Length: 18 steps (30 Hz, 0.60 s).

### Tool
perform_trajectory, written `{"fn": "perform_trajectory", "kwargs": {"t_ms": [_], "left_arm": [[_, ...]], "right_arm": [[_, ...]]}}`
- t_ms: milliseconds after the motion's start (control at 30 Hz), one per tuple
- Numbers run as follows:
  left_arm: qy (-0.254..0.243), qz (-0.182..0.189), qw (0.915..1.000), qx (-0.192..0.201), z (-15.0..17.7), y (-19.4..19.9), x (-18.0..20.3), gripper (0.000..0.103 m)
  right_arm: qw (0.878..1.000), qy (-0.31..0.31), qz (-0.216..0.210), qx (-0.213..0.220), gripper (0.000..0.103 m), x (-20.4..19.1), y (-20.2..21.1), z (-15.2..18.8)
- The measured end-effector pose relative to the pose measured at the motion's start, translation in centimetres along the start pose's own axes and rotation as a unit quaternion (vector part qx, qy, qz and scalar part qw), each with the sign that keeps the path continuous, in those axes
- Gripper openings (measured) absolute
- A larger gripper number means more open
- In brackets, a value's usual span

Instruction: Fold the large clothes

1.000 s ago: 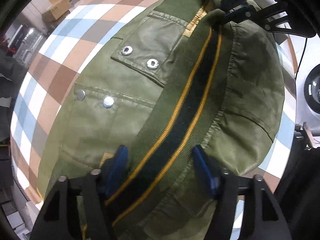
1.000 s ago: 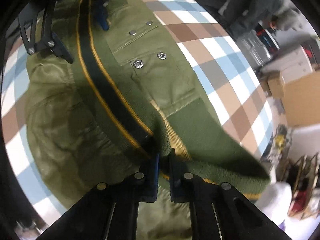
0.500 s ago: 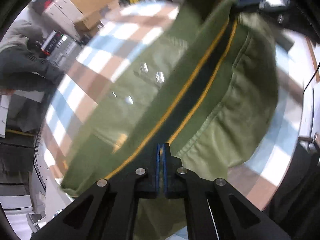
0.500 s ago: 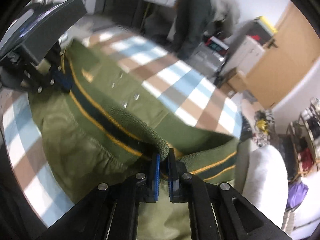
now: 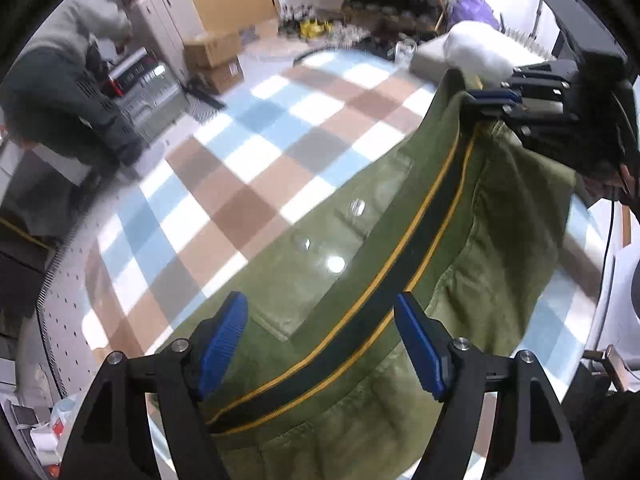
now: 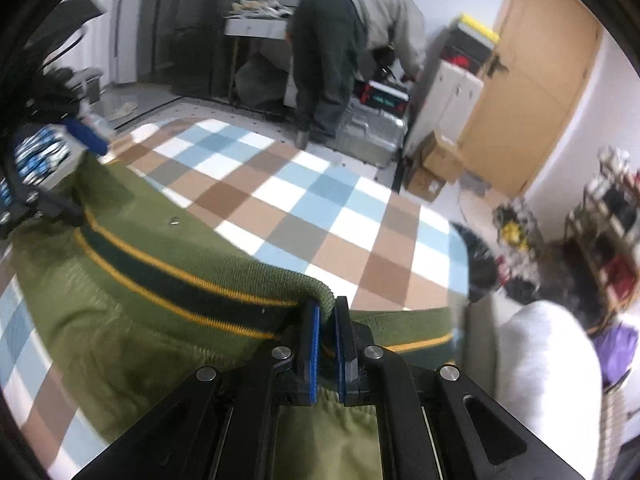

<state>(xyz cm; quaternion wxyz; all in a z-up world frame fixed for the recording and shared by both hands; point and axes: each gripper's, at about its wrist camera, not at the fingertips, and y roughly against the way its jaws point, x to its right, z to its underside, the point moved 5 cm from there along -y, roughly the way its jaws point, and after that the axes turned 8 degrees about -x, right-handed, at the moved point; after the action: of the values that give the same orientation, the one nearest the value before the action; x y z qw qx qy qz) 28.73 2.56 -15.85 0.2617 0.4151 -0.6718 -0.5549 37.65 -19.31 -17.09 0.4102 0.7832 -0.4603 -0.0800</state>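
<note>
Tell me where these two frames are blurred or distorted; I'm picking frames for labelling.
Left wrist view: fisheye bends the checked cloth; the jacket snaps smear into glare, while the left gripper, jaws opening, is crisp. Right wrist view: the left edge and shelves are motion-blurred; the right gripper, shut on the striped hem, is sharp.

Left tool (image 5: 320,344) opening, right tool (image 6: 327,344) clamped shut

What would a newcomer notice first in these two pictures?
First, the olive green jacket lying over the checked cloth, its dark ribbed band with yellow stripes running between the tongs. The right tongs pinch that band at its edge, while the left tongs are opening around it. Behind, a person bends over a suitcase.
</note>
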Motion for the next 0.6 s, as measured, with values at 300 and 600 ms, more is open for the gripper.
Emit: {"fn": "perform_trajectory", "kwargs": {"t_ms": [300, 600], "left_arm": [[-0.065, 0.036, 0.9953, -0.063, -0.2, -5.3, 1.9, 0.072], [-0.143, 0.017, 0.9859, -0.085, 0.2, -5.1, 5.6, 0.036]], "right_arm": [[0.998, -0.038, -0.047, -0.029, 0.006, 1.5, -5.1, 1.5], [0.998, -0.039, -0.05, 0.005, 0.006, 1.3, -1.9, 2.1]]}}
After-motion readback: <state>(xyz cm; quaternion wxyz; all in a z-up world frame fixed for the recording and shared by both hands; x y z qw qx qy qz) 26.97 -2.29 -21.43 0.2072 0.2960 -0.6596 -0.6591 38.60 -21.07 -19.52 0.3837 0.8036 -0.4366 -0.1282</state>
